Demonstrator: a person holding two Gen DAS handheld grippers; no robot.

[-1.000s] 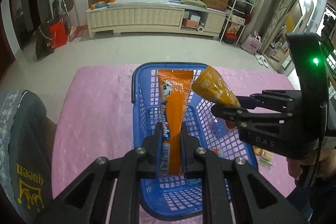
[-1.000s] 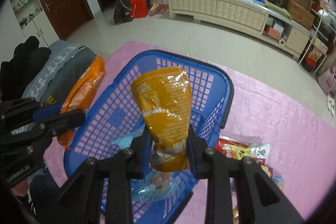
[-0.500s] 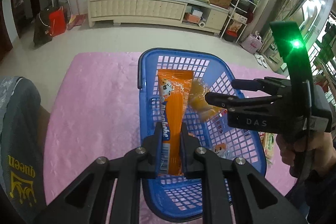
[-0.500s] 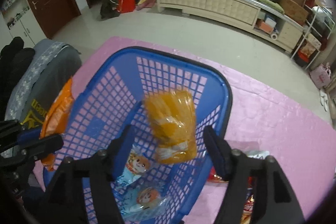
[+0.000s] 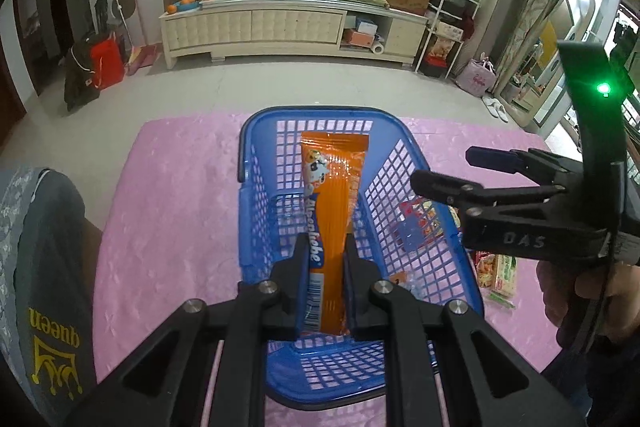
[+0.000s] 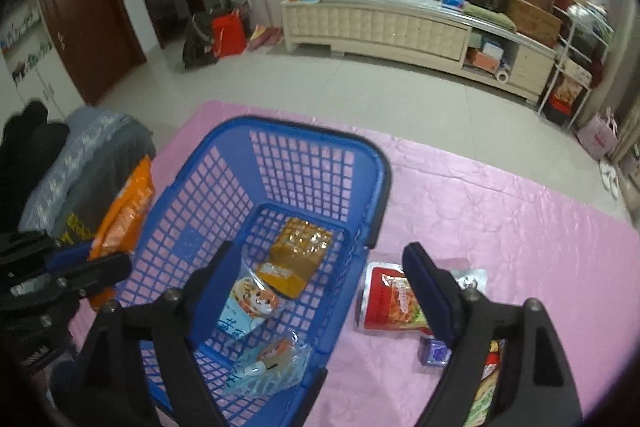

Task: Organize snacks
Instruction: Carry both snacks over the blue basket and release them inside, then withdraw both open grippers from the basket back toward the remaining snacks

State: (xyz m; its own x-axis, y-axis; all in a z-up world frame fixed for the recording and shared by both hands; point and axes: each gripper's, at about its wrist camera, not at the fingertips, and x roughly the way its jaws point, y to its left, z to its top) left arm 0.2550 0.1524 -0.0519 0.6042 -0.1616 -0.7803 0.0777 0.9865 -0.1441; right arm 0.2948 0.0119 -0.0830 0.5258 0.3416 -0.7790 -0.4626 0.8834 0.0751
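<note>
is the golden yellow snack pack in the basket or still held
In the basket. The yellow pack lies flat on the blue basket floor, and the right gripper, jaws opening, has nothing between them.

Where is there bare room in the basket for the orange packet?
The far half of the blue basket floor, beyond the yellow pouch, is bare. The near half is crowded with two pale blue packets. Outside, the pink cloth beyond the red packet is free.
</note>
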